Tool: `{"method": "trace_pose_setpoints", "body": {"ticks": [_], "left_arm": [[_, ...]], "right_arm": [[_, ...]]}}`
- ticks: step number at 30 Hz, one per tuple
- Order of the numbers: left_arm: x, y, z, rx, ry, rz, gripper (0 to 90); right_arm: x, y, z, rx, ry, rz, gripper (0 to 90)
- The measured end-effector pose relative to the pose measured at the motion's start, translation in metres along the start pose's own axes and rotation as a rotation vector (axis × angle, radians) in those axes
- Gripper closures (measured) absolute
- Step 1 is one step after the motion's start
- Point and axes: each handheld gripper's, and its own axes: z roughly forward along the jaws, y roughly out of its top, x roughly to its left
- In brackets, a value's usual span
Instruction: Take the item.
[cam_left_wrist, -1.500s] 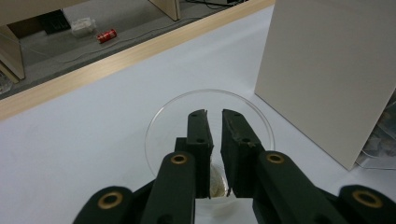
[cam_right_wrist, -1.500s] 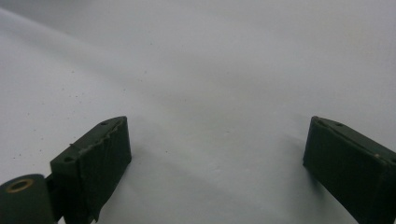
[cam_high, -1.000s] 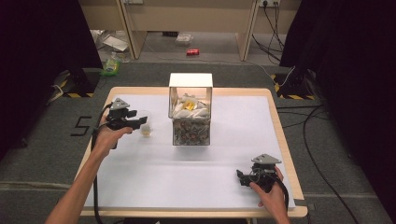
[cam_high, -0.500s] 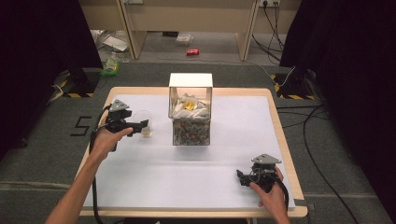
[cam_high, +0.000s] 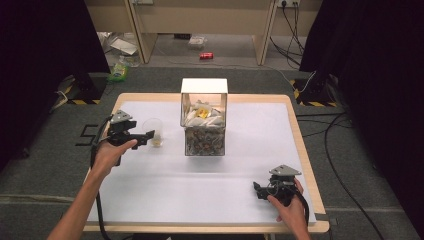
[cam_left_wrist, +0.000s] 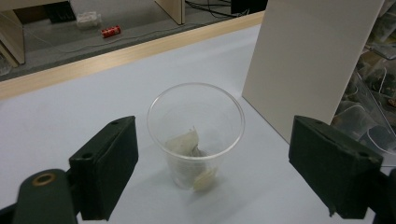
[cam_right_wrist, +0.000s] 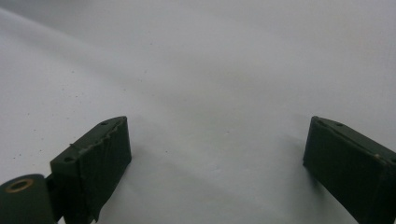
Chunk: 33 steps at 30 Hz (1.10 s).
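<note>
Fingers of your left gripper (cam_high: 150, 135) stood wide apart in the high view, having just been opening, with the clear plastic cup (cam_high: 154, 131) just beyond their tips and nothing gripped. That cup sat on the left half of the white table (cam_high: 150, 200), left of the clear box (cam_high: 204, 120) full of packets. Your right gripper (cam_high: 257, 190) rested near the table's near right corner, well apart from both cup and box.

From the left gripper view, the cup (cam_left_wrist: 196, 133) stood upright between your two black pads (cam_left_wrist: 105, 165), touching neither, a pale tea bag (cam_left_wrist: 187, 144) lying in its bottom. The box's white wall (cam_left_wrist: 308, 60) rose just right of it.

From the right gripper view, your right gripper (cam_right_wrist: 217, 149) was spread wide over bare white tabletop (cam_right_wrist: 210, 70), holding nothing.
</note>
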Motion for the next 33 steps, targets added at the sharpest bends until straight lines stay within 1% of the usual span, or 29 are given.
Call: {"method": "trace_pose_setpoints", "body": {"ticks": [4,17,26,33], "left_arm": [[0.001,-0.004,-0.002,-0.003,0.001,-0.004,15.5],[-0.002,-0.017,-0.011,-0.021,-0.016,-0.020,15.5],[-0.006,-0.027,-0.013,-0.026,-0.041,-0.027,15.5],[-0.008,-0.036,-0.014,-0.035,-0.053,-0.047,15.5]], "right_arm": [[0.000,0.000,0.000,0.000,0.000,0.000,8.2],[0.000,0.000,0.000,0.000,0.000,0.000,8.2],[0.000,0.000,0.000,0.000,-0.001,-0.001,8.2],[0.000,0.000,0.000,0.000,-0.002,0.000,8.2]]}}
